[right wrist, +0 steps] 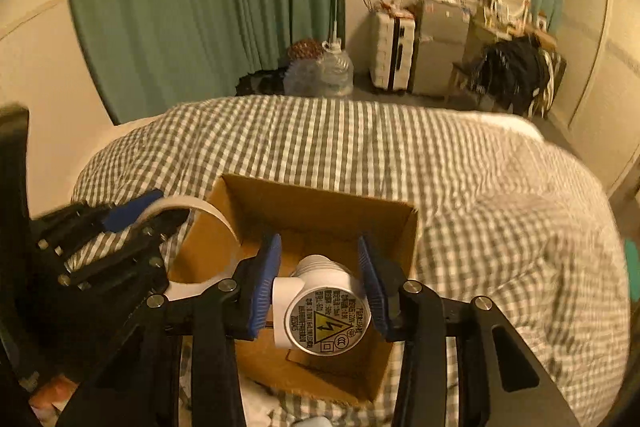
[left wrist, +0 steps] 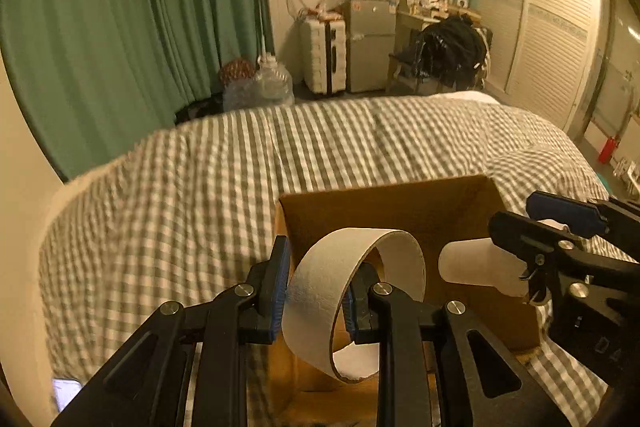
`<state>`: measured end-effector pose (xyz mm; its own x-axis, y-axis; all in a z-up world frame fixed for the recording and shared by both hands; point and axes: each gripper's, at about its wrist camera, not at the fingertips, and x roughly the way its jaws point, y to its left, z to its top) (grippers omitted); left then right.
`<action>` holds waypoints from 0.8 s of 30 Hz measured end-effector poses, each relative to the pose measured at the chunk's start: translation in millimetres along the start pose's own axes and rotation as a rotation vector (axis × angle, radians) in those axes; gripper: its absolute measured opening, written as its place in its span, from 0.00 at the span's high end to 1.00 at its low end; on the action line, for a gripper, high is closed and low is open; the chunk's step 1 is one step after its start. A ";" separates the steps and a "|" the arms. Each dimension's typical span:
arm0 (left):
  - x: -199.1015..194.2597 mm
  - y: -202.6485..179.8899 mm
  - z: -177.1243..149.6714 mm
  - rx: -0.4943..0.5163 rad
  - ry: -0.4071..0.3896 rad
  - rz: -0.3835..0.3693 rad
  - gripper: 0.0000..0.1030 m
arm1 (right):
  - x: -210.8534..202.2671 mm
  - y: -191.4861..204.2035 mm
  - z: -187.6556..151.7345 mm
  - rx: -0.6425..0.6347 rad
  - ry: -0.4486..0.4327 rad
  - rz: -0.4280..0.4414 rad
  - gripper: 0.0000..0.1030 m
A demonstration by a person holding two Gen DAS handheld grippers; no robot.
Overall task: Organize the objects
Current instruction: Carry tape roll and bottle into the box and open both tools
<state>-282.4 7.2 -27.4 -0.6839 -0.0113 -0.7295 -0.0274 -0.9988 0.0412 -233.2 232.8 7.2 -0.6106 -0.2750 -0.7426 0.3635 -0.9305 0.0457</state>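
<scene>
My left gripper (left wrist: 320, 267) is shut on the wall of a wide white band ring (left wrist: 316, 311), one pad outside it and one inside. The ring hangs over the near left edge of an open cardboard box (left wrist: 380, 211) on the bed. My right gripper (right wrist: 318, 251) is shut on a white lamp-socket adapter (right wrist: 328, 311) with a round warning label, held above the box's (right wrist: 320, 203) inside. In the left wrist view the right gripper (left wrist: 516, 217) comes in from the right with the adapter (left wrist: 472, 263). In the right wrist view the left gripper (right wrist: 170, 206) and ring (right wrist: 200, 207) are at the box's left.
The box rests on a bed with a grey checked cover (left wrist: 200, 187). Beyond the bed are green curtains (left wrist: 120, 27), water jugs (left wrist: 272, 79), a suitcase (left wrist: 324, 59), a small fridge (left wrist: 368, 43) and a chair piled with dark clothes (left wrist: 452, 47). A slatted wardrobe (left wrist: 540, 27) stands at the right.
</scene>
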 end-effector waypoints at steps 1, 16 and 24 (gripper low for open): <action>9.2 0.9 -0.5 -0.018 0.027 -0.002 0.77 | 6.9 -3.0 0.6 0.010 0.008 0.005 0.62; 51.1 -12.7 -15.6 0.019 0.153 -0.026 0.30 | 35.5 -39.8 -4.0 0.183 0.033 0.094 0.35; -9.2 -14.4 -3.7 0.107 0.072 0.013 0.11 | -39.6 -51.5 -3.1 0.116 -0.035 0.033 0.35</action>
<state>-273.0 21.6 -23.8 -0.6304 -0.0314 -0.7756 -0.0990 -0.9878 0.1205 -225.6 292.4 32.2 -0.6249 -0.3119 -0.7157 0.3010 -0.9421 0.1477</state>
